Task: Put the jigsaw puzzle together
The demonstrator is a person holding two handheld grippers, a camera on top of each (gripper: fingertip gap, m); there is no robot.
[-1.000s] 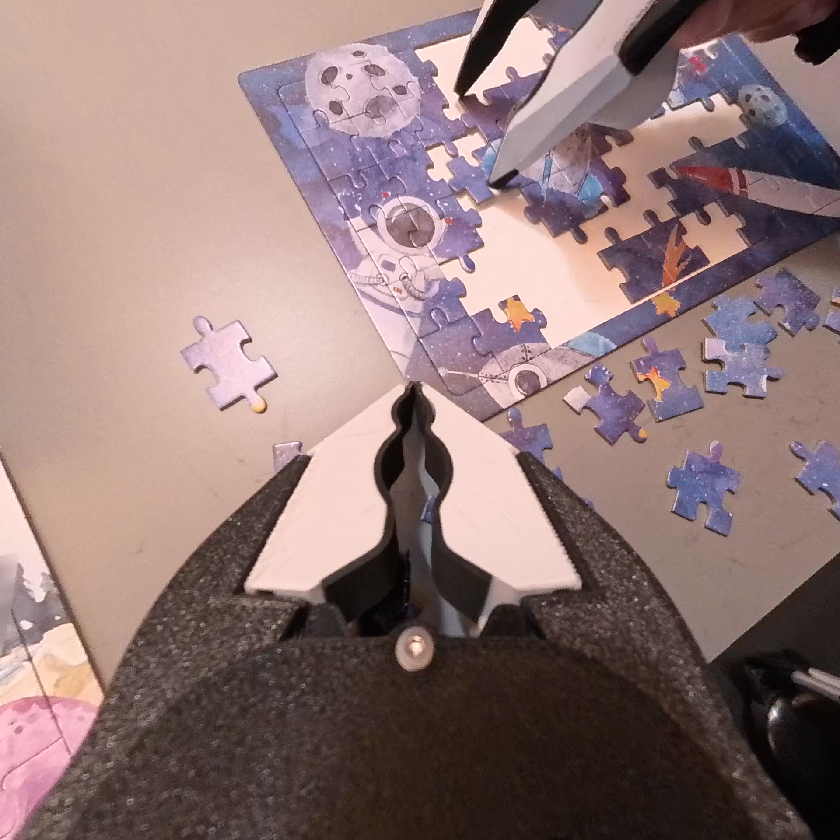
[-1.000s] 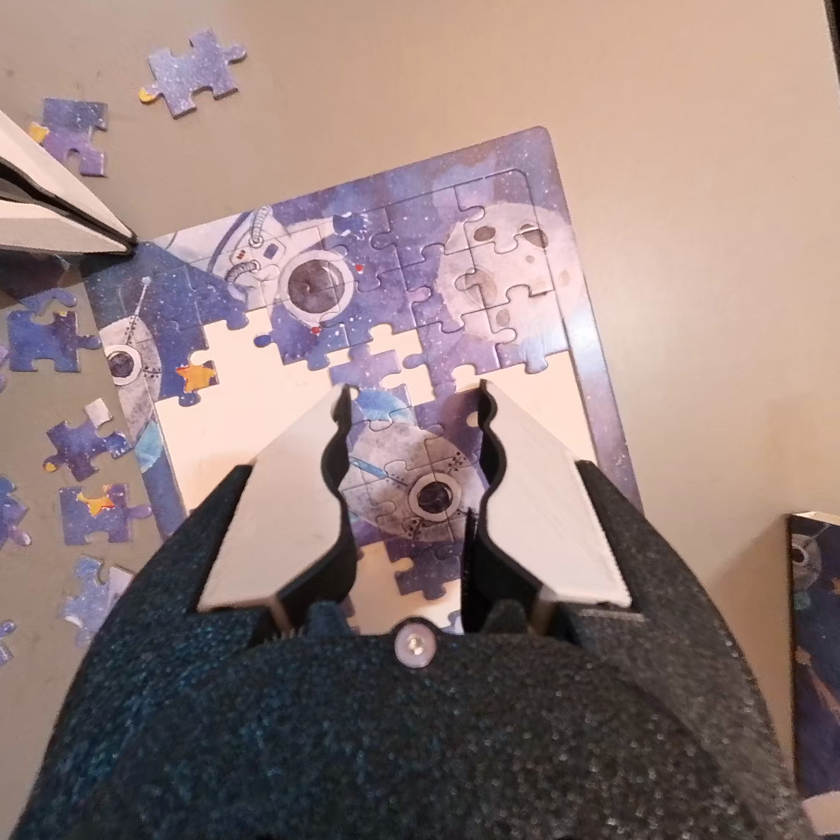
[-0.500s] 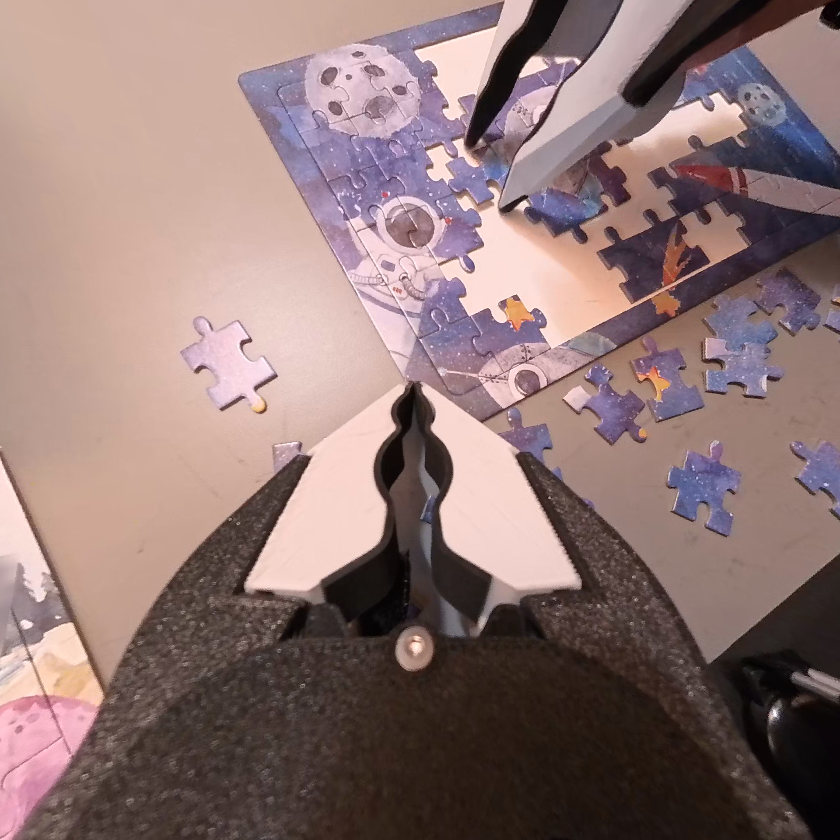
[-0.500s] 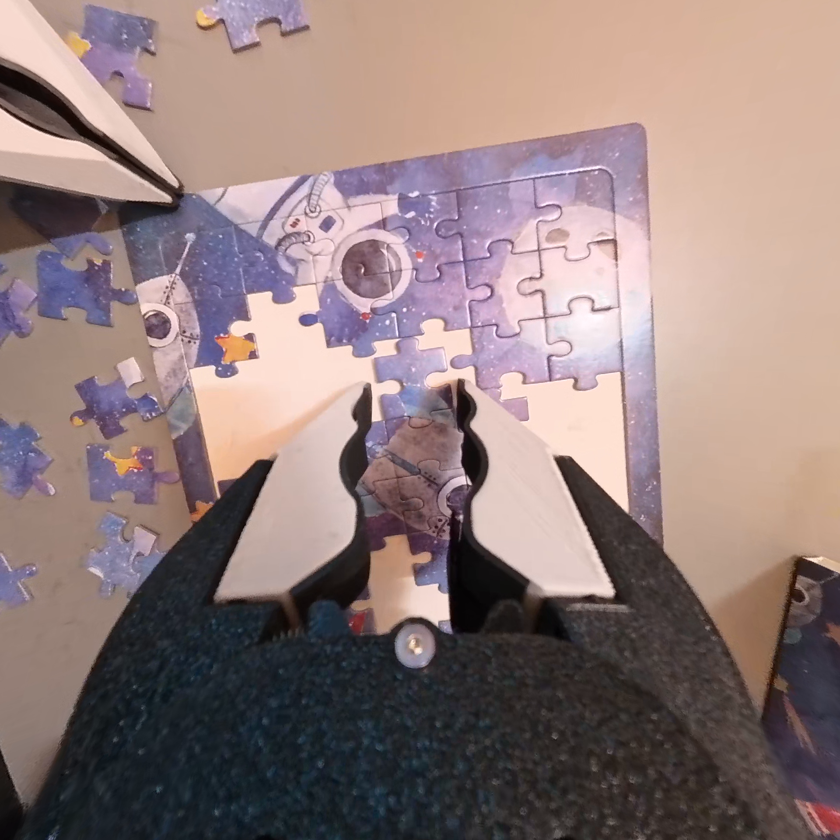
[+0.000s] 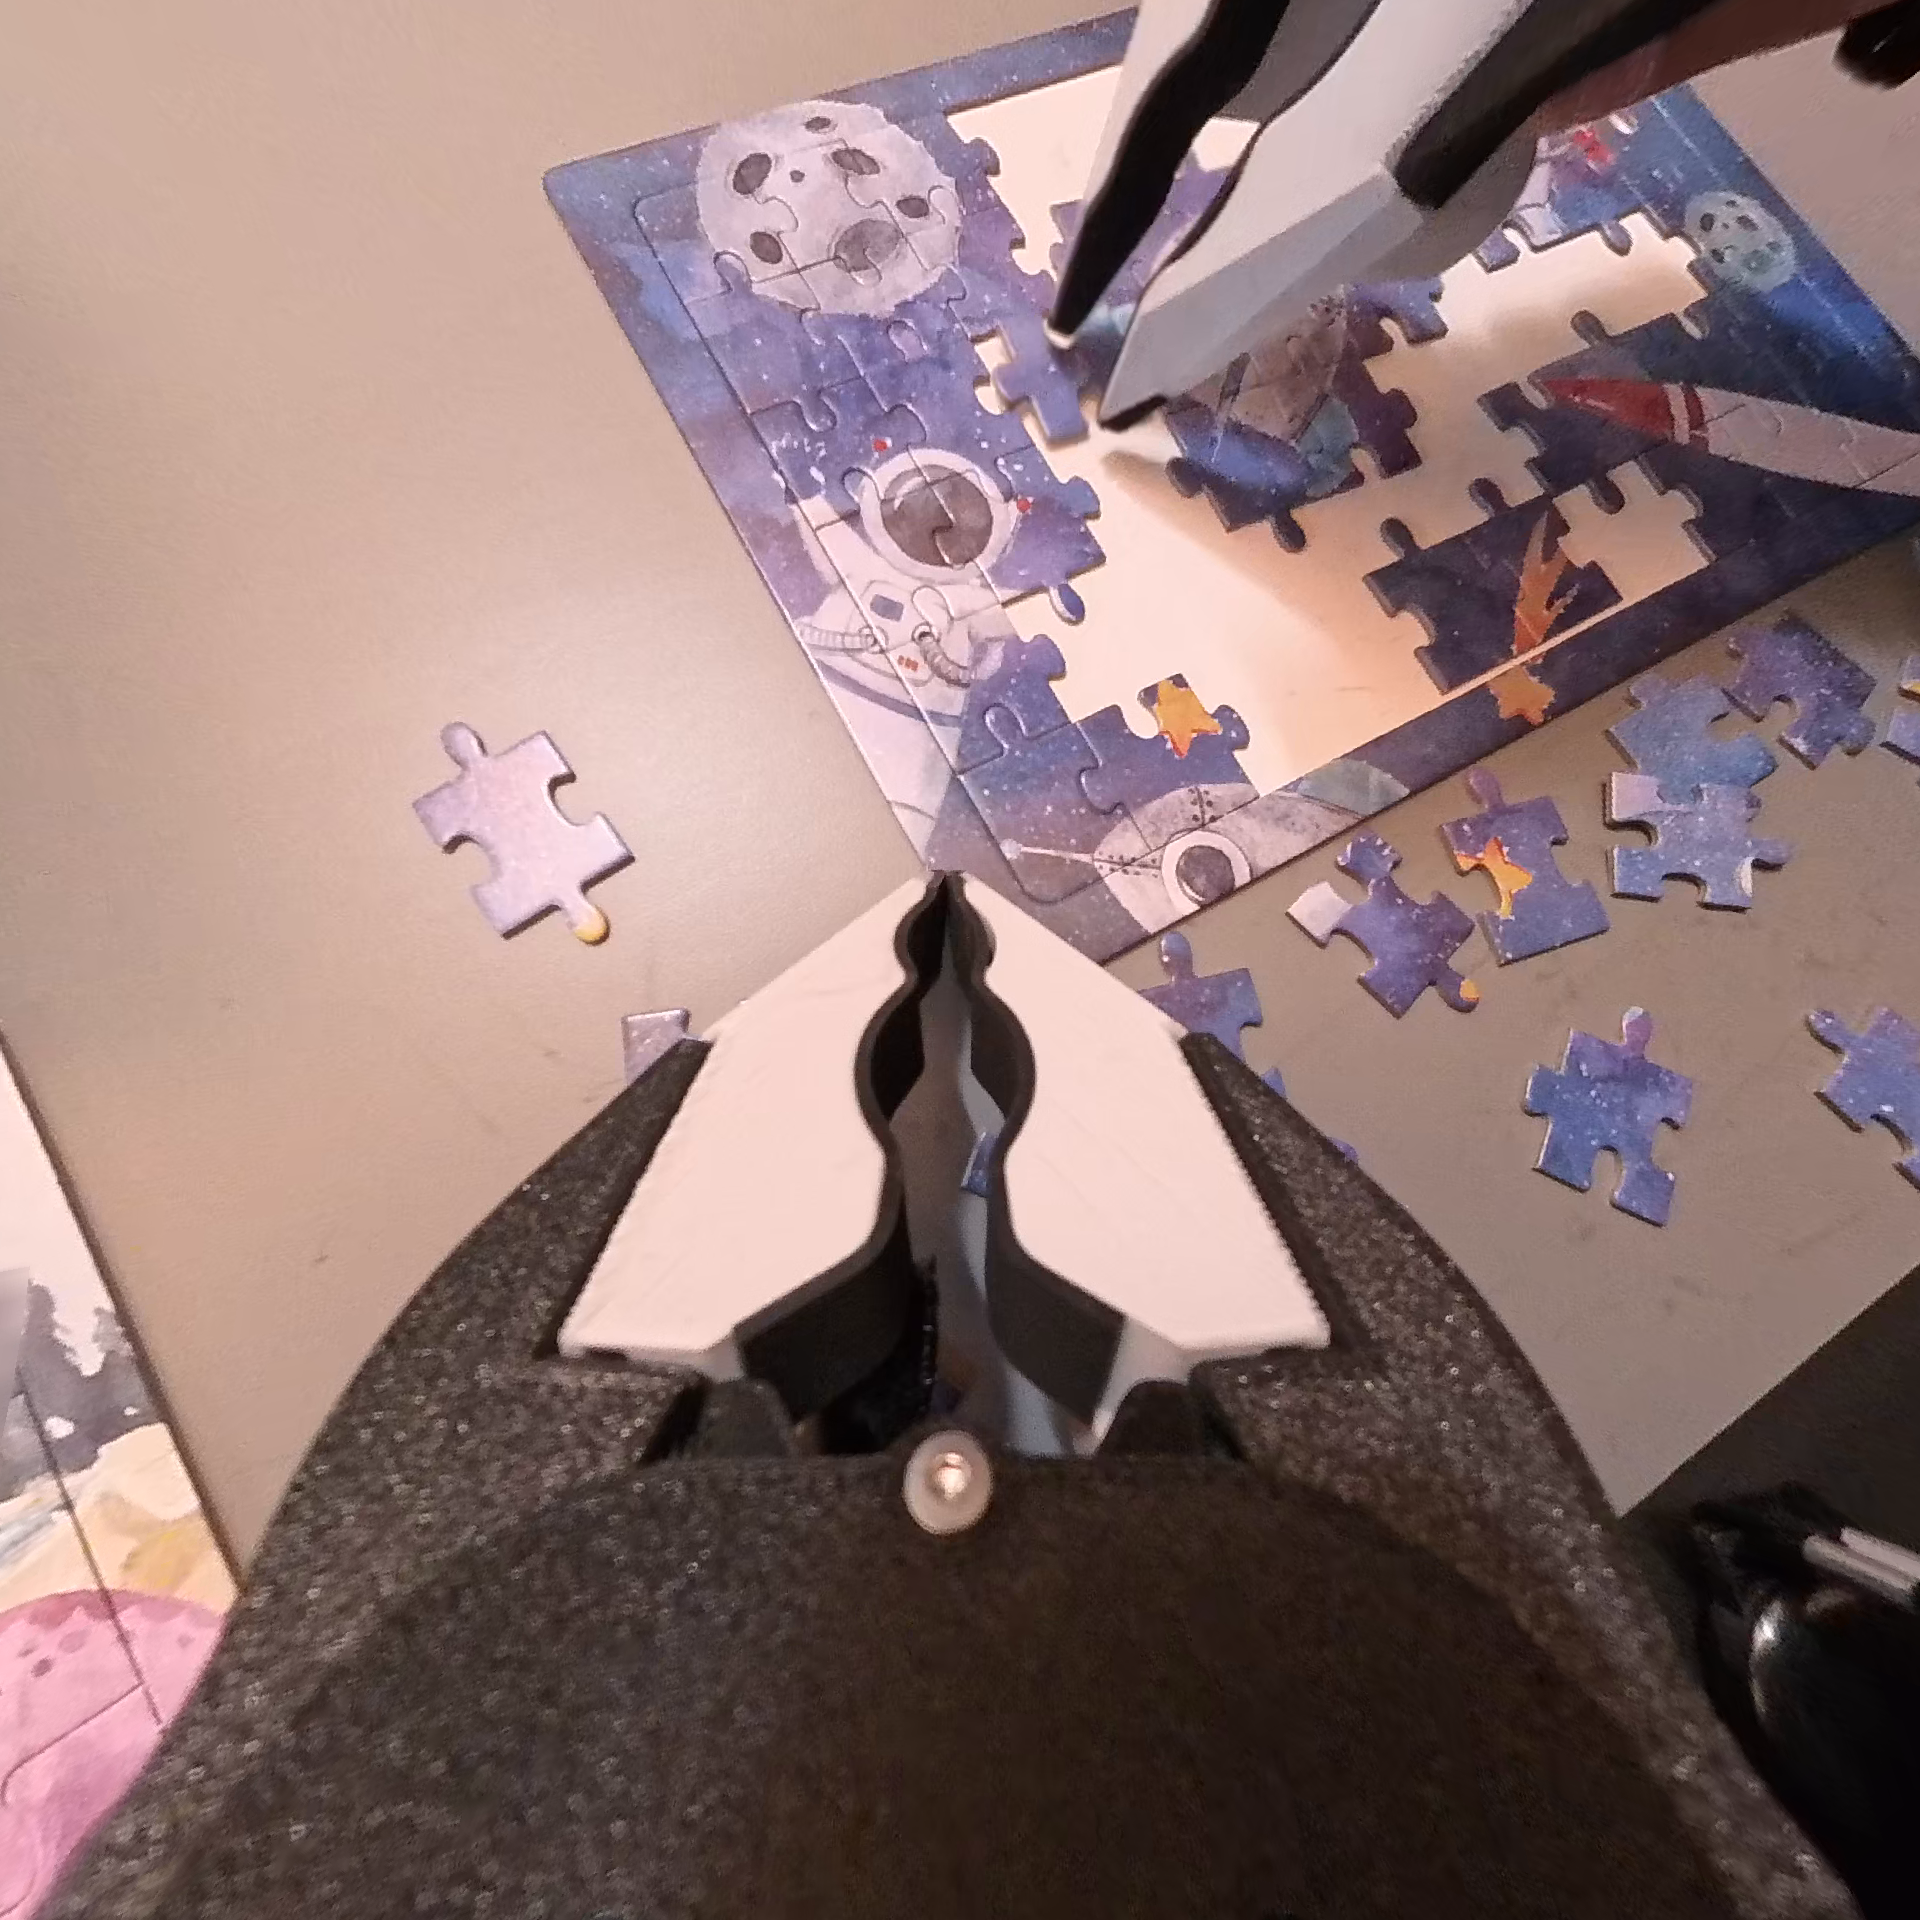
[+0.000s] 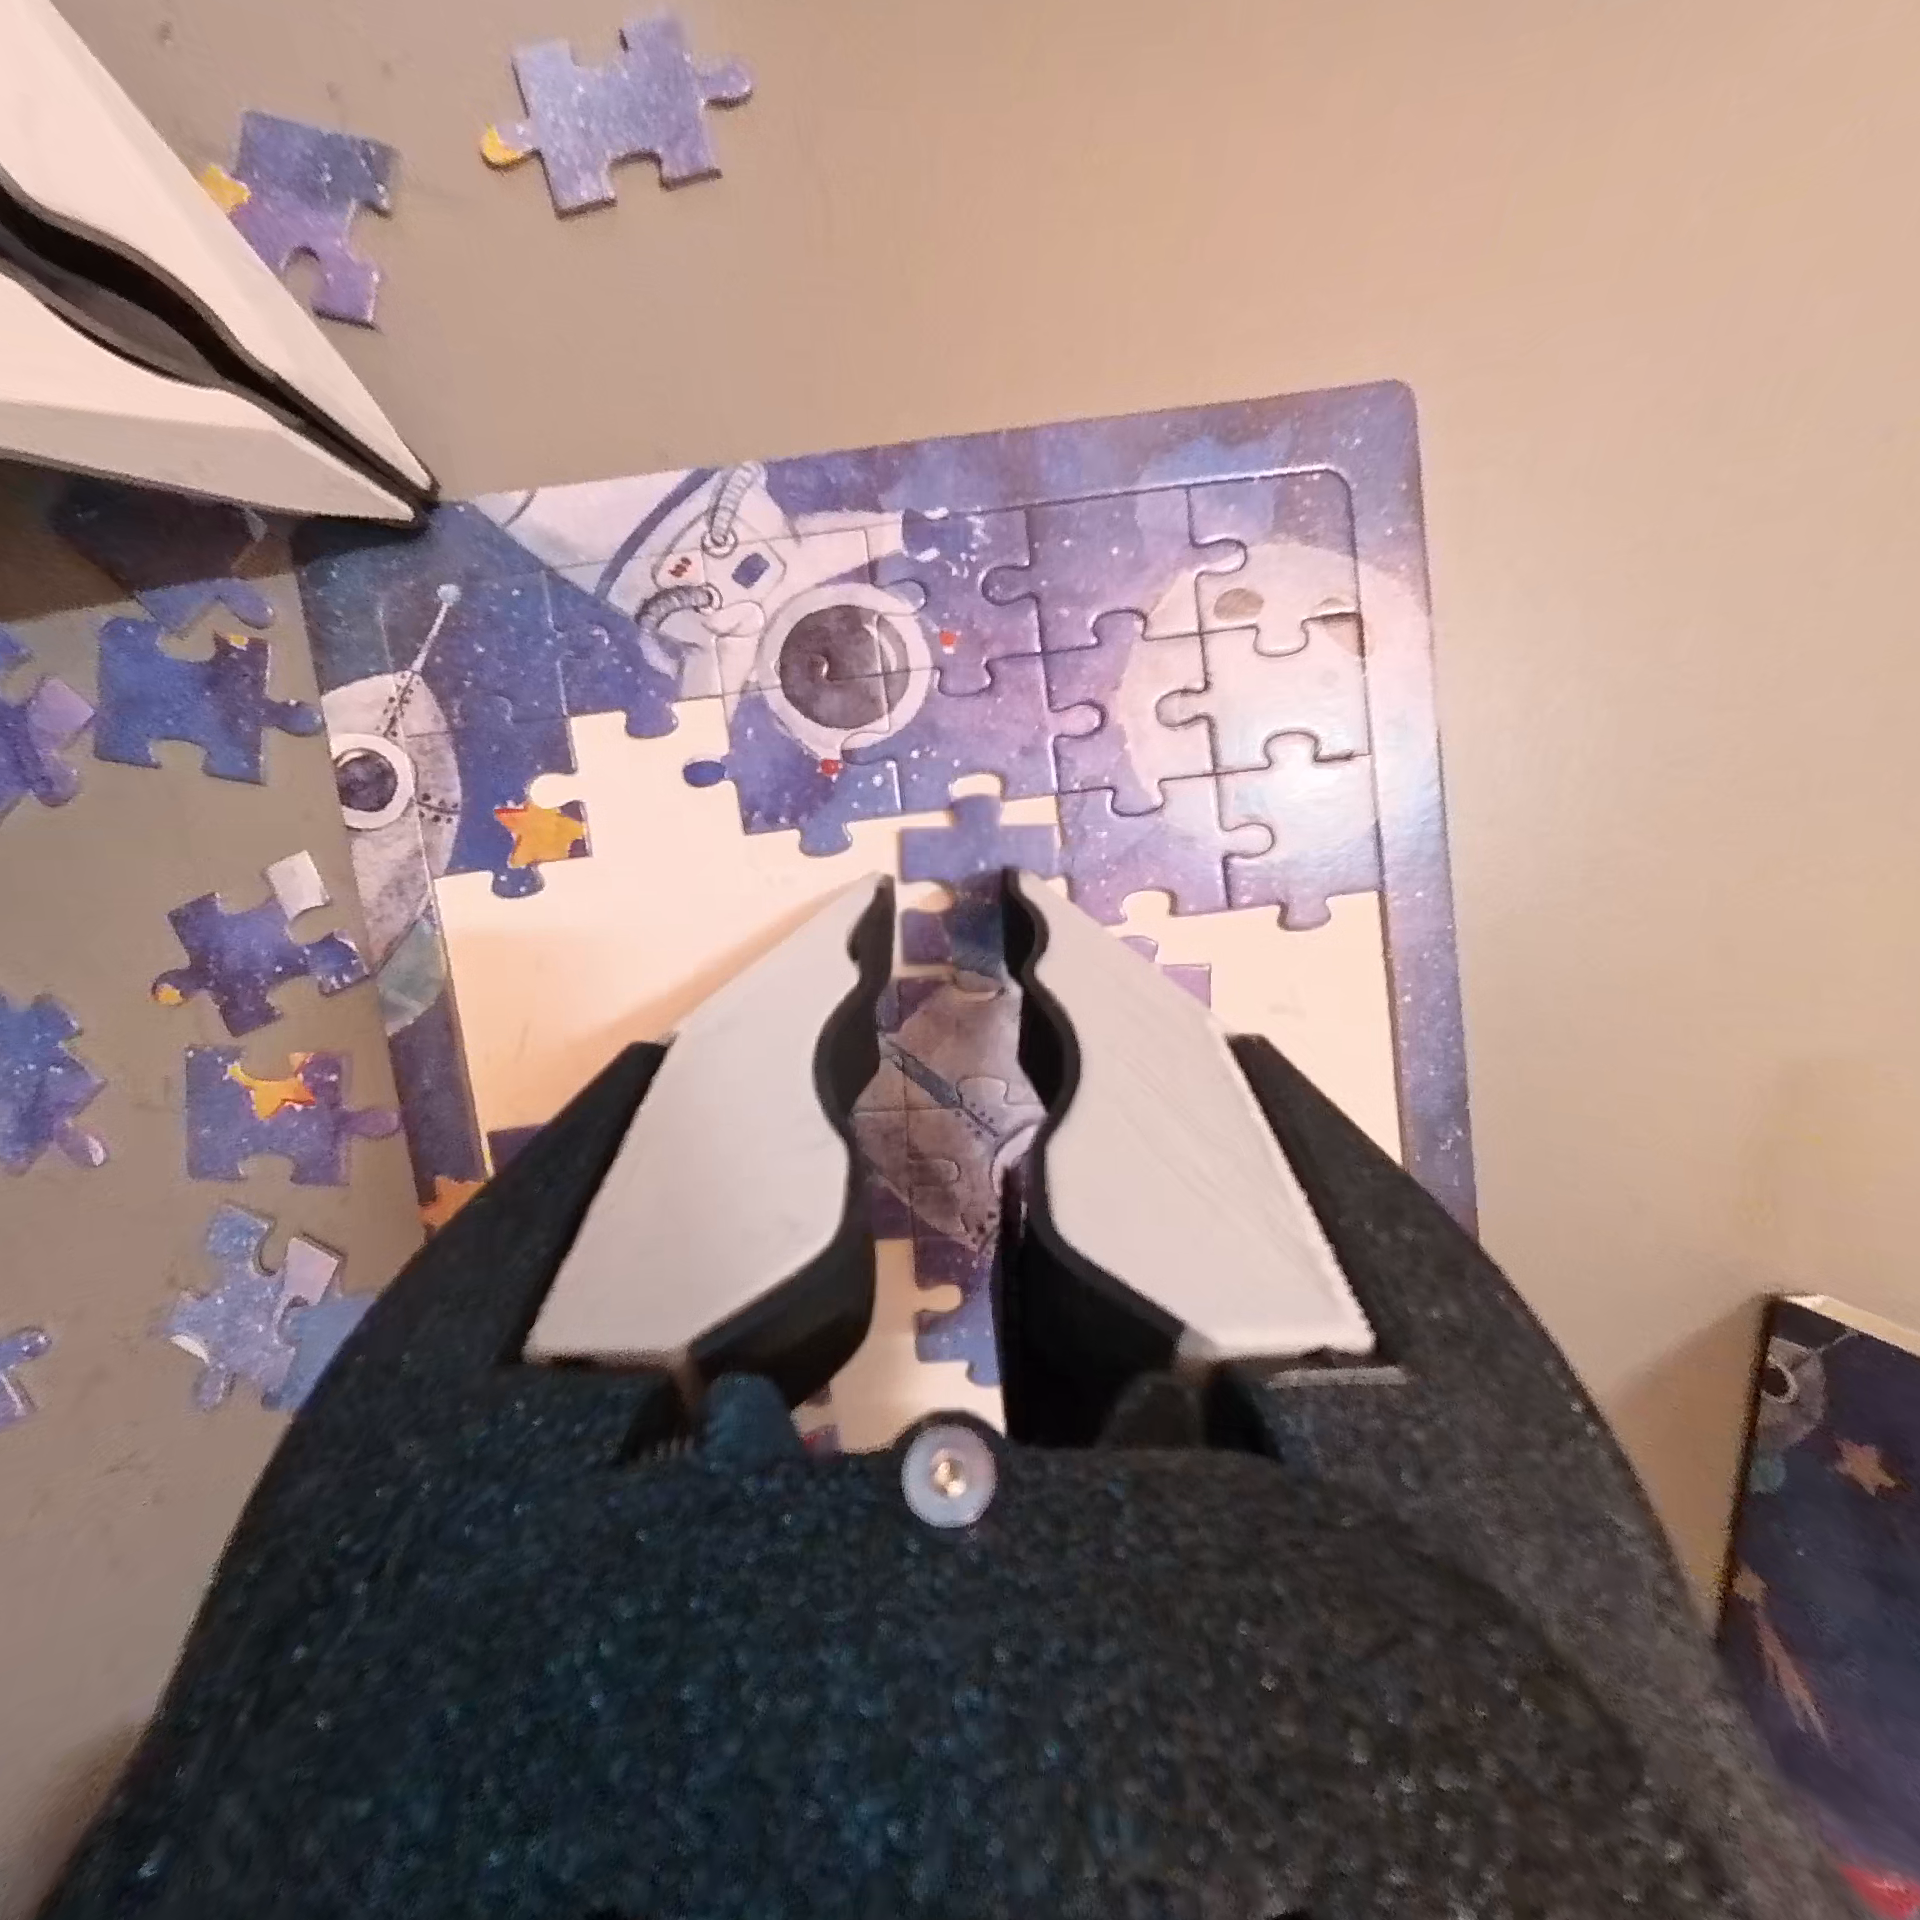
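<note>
The right gripper [image 6: 940, 883], seen from its own wrist camera, has narrowed its jaws over the last second from a wide gap to a slim one and has slid forward across the jigsaw puzzle tray [image 6: 1429, 935]. Its tips now rest on a cluster of joined pieces [image 6: 940, 1101] in the tray's middle, beside a blue piece [image 6: 977, 842] at 12 o'clock of them. It grips nothing that can be seen; it seems to be nudging the cluster toward the finished section with the astronaut [image 6: 831, 655].

The left gripper [image 5: 943, 894] stays fully closed and empty, hovering off the tray's near corner. Loose pieces [image 5: 1605, 1122] lie at 3 o'clock of it, and 1 pale piece [image 5: 520, 831] at 10 o'clock.
</note>
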